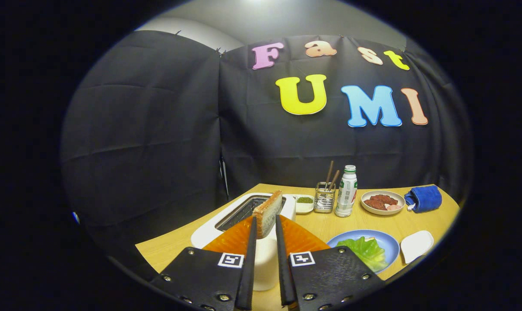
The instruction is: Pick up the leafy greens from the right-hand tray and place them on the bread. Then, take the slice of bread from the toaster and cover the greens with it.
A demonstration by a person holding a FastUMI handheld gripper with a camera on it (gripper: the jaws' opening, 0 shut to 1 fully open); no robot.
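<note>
Gripper view: my gripper (266, 224) has both fingers pressed flat on the sides of the bread slice (268, 213), which stands on edge between the tips, lifted above the white toaster (226, 222) just beyond. Toast looks light, stiff and crumbly, so I judge a gentle squeeze low on the broad faces is right. The leafy greens (364, 251) lie on the blue plate (386, 242), ahead to the right of the fingers.

Wooden table (330, 224) | white toaster (226, 216) at left | right of toaster: seasoning dish (304, 203), chopstick jar (324, 198), bottle (346, 192), meat bowl (382, 202), blue cloth (424, 198), blue plate (388, 242), white tray (417, 245)
</note>
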